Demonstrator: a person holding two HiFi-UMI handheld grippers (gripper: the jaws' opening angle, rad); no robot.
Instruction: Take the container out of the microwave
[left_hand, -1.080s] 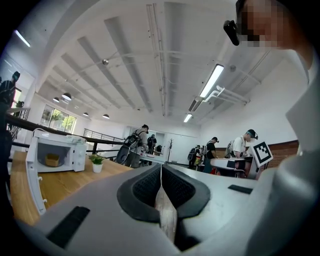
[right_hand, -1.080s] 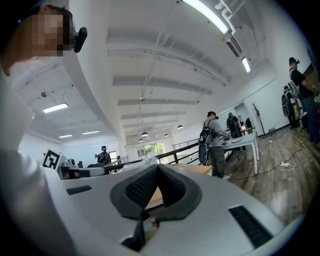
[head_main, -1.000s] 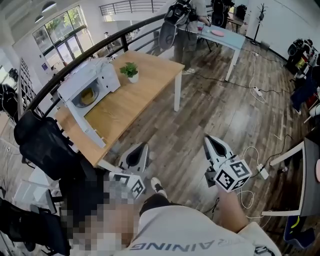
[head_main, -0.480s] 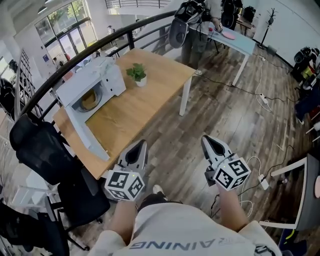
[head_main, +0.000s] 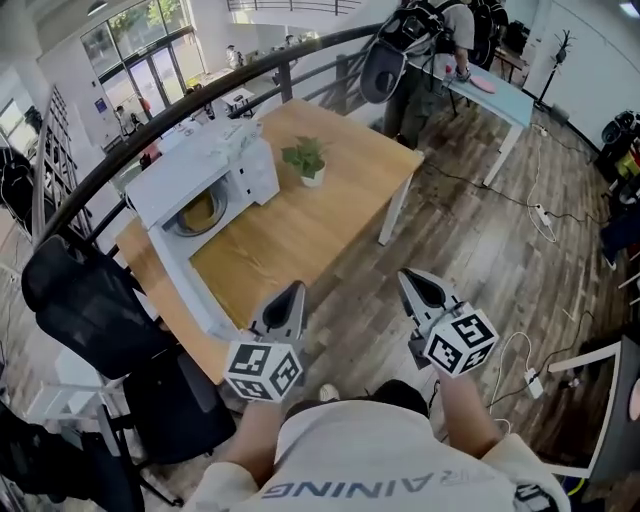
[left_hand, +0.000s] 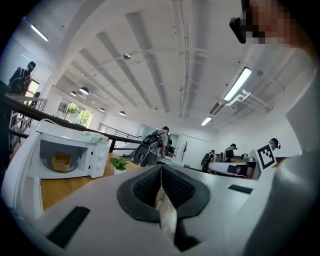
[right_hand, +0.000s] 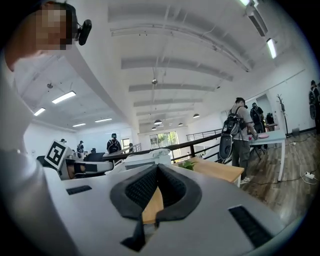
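Observation:
A white microwave (head_main: 205, 175) stands on the wooden table (head_main: 330, 200) with its door (head_main: 190, 285) swung open toward the near table edge. Inside it sits a yellowish container (head_main: 200, 210), which the left gripper view also shows, container (left_hand: 62, 161) within the microwave (left_hand: 75, 152). My left gripper (head_main: 293, 293) and right gripper (head_main: 410, 280) are held side by side off the table's near corner, well short of the microwave. Both are shut with nothing between the pads, as the left gripper (left_hand: 161, 167) and right gripper (right_hand: 157, 167) views show.
A small potted plant (head_main: 305, 160) stands right of the microwave. A black office chair (head_main: 90, 300) sits at the table's left end under a dark railing (head_main: 150, 120). A person with a backpack (head_main: 400, 45) stands by a light blue table (head_main: 490, 85). Cables (head_main: 540, 215) lie on the wooden floor.
Both grippers have travelled toward the table together. The microwave and table corner now appear closer and larger. Both grippers stayed shut.

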